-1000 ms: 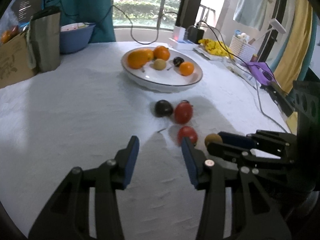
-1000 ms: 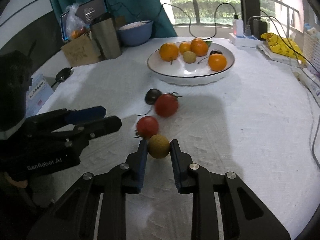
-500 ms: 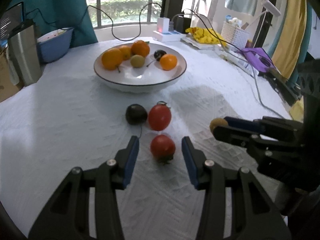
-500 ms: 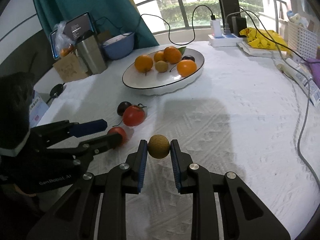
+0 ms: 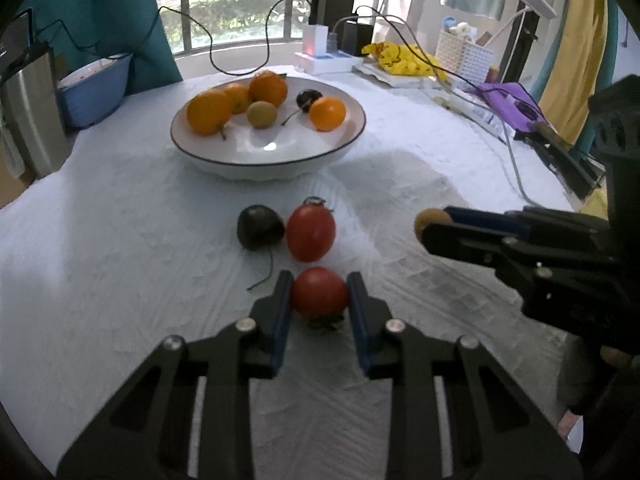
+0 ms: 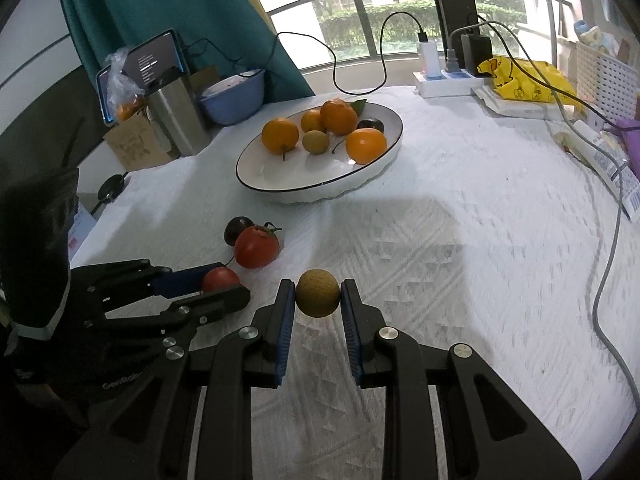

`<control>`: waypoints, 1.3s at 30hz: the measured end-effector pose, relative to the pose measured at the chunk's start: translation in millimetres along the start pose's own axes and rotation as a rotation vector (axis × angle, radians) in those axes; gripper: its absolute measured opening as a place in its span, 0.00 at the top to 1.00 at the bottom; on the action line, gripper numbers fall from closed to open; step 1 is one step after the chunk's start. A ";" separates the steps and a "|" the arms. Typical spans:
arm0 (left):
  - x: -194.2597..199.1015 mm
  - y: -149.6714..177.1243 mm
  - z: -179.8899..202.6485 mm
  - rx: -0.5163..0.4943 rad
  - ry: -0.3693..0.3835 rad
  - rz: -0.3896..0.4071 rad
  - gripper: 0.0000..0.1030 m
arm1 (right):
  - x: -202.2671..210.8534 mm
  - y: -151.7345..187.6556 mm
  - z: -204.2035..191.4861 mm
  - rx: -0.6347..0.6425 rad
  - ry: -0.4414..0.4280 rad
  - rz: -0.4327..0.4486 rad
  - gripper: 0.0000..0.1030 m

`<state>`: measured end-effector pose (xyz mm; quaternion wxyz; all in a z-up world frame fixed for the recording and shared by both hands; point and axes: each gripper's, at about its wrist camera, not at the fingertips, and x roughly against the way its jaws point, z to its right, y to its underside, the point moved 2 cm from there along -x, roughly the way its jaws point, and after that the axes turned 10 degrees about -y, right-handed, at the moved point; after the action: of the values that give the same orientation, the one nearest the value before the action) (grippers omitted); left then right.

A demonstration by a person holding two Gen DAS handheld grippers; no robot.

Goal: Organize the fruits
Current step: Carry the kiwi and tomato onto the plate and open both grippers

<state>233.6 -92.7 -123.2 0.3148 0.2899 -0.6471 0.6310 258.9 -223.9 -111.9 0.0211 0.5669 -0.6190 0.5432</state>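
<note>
Left gripper (image 5: pixel 319 294): you are clamping its blue pads on the near red tomato (image 5: pixel 319 291), which is sitting low on the white cloth of the bench (image 5: pixel 120 248), its green calyx turned toward the camera.
Right gripper (image 6: pixel 318 298): you are pinching a small round yellow-brown fruit (image 6: pixel 317 293) between both pads, and it is hanging clear above the cloth with its shadow lying below.
Side by side: in the left wrist view your right gripper is reaching in from the right edge, the yellow-brown fruit showing at its tip; in the right wrist view your left gripper is lying low at the left, the tomato peeking out between its fingers.
Just beyond the left gripper: a second red tomato (image 5: pixel 311 233) is standing on the cloth, touching a dark plum-like fruit (image 5: pixel 259 227) on its left, whose thin stem is trailing toward the gripper.
Bowl (image 5: pixel 224 156): a wide white dish with a dark rim is sitting farther back, well apart from both grippers, holding four oranges, one small yellow-green fruit and one dark fruit with a stem.
Behind the bowl: a blue basin (image 5: pixel 94 88), a steel canister (image 5: pixel 30 108) and a power strip (image 6: pixel 444 80) with chargers are standing near the window.
Far right: a yellow bag (image 6: pixel 524 80) is lying beside a white basket.
</note>
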 end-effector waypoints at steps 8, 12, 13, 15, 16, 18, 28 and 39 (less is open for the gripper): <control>10.5 -14.6 -14.3 0.027 0.005 0.052 0.73 | -4.2 -12.8 -1.7 0.015 0.009 0.001 0.75; 11.6 -22.3 -23.3 0.045 -0.004 0.067 0.73 | -5.8 -21.4 -4.5 0.027 0.012 0.004 0.75; 12.0 -23.9 -25.4 0.049 -0.005 0.070 0.73 | -6.6 -23.4 -5.0 0.031 0.013 0.004 0.75; 11.7 -27.4 -29.0 0.055 -0.007 0.075 0.73 | -7.5 -27.4 -5.5 0.035 0.016 0.004 0.75; 11.3 -29.1 -30.7 0.057 -0.008 0.078 0.73 | -7.9 -29.5 -5.7 0.038 0.017 0.005 0.75; 10.8 -32.4 -33.7 0.061 -0.009 0.081 0.73 | -9.0 -33.8 -6.1 0.042 0.020 0.007 0.75; 4.3 -51.5 -47.8 0.077 -0.008 0.097 0.73 | -17.3 -55.7 -6.7 0.055 0.026 0.011 0.75; -12.2 -74.6 -60.4 0.089 -0.014 0.106 0.73 | -29.3 -77.0 0.0 0.062 0.028 0.008 0.75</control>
<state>301.5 -35.3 -85.0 0.2632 0.2735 -0.6350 0.6728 325.1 -186.0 -80.8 0.0098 0.5572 -0.6038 0.5700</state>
